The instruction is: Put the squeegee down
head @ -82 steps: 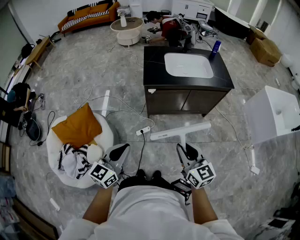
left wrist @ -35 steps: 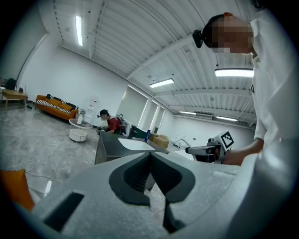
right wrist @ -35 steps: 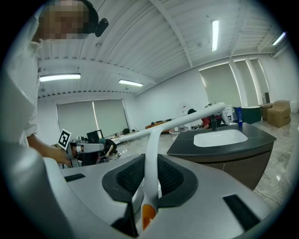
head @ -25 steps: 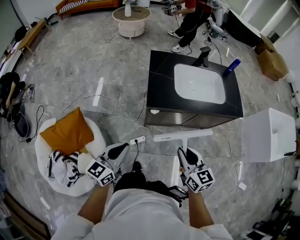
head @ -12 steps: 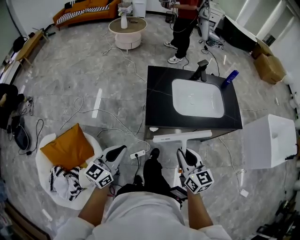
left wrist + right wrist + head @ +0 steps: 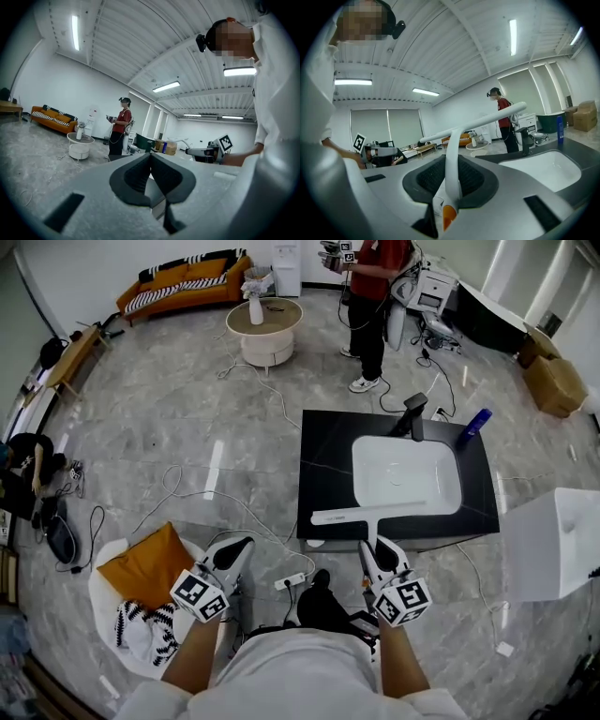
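Change: your white T-shaped squeegee [image 6: 375,513] now overhangs the black worktop [image 6: 323,465].
Right tongs [image 6: 380,554]: gripping its handle.
Left tongs [image 6: 234,554]: closed, empty.
Right gripper view only: orange handle tip [image 6: 449,216].

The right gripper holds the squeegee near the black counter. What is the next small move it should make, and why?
Probably lower the right gripper a little, until the squeegee rests on the black counter. Its fingers clamp the handle, and the blade appears to hang over the counter's front edge, by the white sink. Opening should wait until the blade lies flat.
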A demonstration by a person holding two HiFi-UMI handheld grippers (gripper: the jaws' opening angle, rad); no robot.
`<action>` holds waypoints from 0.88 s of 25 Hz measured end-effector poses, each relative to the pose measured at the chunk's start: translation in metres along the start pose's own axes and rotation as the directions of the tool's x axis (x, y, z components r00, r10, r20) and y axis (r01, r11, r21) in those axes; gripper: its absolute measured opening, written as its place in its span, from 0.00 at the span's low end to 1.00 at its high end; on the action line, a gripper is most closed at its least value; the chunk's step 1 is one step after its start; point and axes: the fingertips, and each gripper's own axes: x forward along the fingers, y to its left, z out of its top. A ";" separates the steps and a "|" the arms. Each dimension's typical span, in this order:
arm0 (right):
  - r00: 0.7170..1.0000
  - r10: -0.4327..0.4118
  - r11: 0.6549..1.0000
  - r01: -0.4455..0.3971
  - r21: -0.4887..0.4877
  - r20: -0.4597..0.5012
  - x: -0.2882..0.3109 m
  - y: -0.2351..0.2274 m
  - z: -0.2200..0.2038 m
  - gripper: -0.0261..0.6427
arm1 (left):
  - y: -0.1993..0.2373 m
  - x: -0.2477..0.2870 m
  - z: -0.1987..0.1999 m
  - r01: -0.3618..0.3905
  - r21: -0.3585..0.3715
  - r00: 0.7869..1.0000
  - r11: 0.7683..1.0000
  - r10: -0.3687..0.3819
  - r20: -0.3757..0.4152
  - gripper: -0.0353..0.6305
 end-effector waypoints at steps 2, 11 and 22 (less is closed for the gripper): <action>1.000 0.010 1.000 -0.010 -0.004 0.010 0.013 -0.013 0.012 0.15 | 0.009 0.018 0.014 -0.007 0.016 1.000 1.000 0.007 0.003 0.08; 0.999 0.027 1.000 -0.027 -0.008 0.028 0.053 -0.076 0.043 0.15 | 0.034 0.091 0.038 -0.025 0.034 1.000 0.999 0.025 -0.005 0.08; 1.000 0.013 1.000 -0.013 0.021 0.002 0.089 -0.104 0.040 0.15 | 0.061 0.129 0.051 -0.010 0.044 1.000 0.999 0.011 -0.011 0.08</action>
